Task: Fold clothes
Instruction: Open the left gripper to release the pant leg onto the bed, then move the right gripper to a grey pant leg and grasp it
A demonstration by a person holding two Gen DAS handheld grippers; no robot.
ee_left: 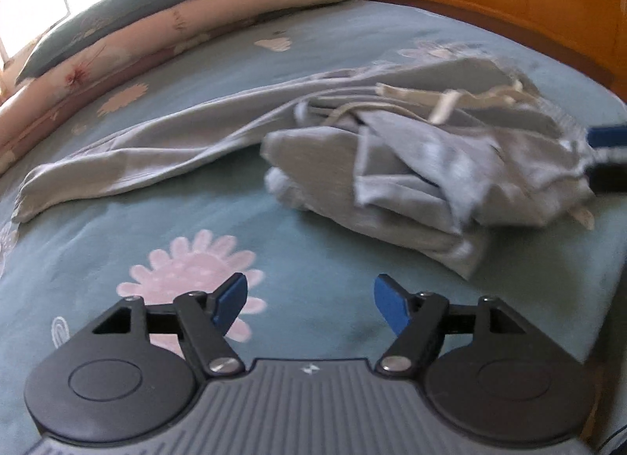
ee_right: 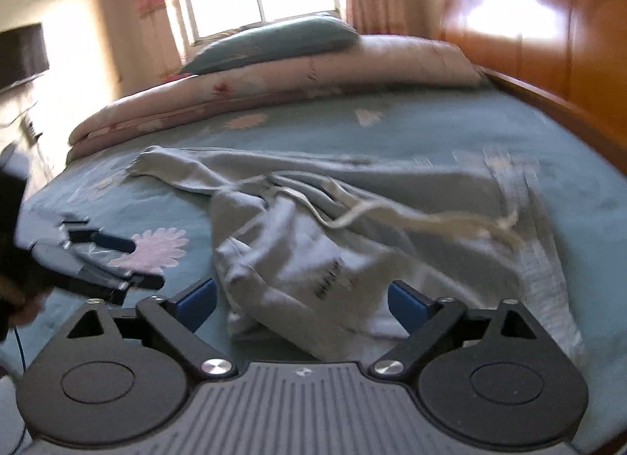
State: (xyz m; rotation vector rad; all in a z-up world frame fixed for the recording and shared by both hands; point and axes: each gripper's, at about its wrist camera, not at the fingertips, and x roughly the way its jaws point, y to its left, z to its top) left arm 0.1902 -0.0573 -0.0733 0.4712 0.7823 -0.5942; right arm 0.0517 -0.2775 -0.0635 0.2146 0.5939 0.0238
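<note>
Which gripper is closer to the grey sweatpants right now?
Right. The right gripper has its open jaws around the bunched edge of the grey sweatpants. The left gripper hangs open over bare bedsheet, short of the sweatpants.

Grey trousers (ee_left: 411,157), teal pink-flowered bedsheet (ee_left: 274,228), seemingly cream drawstring (ee_right: 423,218)
</note>
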